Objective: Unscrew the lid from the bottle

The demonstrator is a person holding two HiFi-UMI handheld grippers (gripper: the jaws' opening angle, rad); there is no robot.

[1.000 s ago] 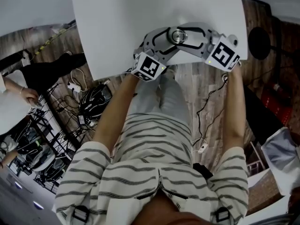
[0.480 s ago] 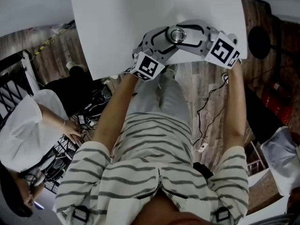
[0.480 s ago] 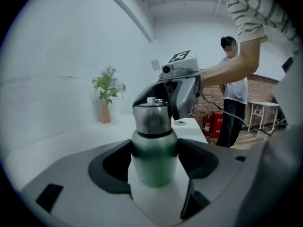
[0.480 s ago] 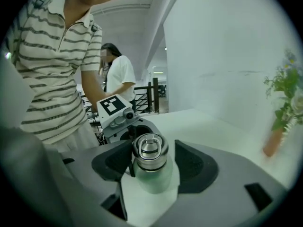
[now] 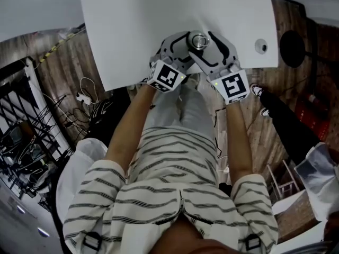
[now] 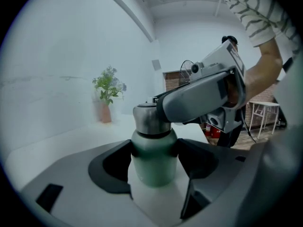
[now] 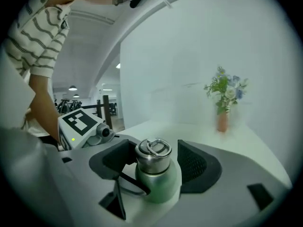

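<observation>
A green bottle (image 6: 154, 162) with a steel ring-topped lid (image 7: 153, 155) stands near the front edge of the white table (image 5: 159, 15). In the head view the lid (image 5: 199, 39) shows between both tools. My left gripper (image 6: 154, 156) is shut on the bottle's green body, its pads pressed against both sides. My right gripper (image 7: 154, 163) reaches in from the near side. Its jaws have just been opening and now stand off the lid, a gap on each side. In the head view my left gripper (image 5: 186, 42) and right gripper (image 5: 207, 45) meet at the bottle.
A small round dark thing (image 5: 260, 46) lies on the table to the right of the bottle. A vase with a plant (image 7: 223, 103) stands farther back on the table. Beyond the table's right edge a person's feet (image 5: 262, 100) stand on the wooden floor.
My right gripper has swung from the bottle's right side round to its near side and rolled, and its jaws have come off the lid. The small round thing is now uncovered.
</observation>
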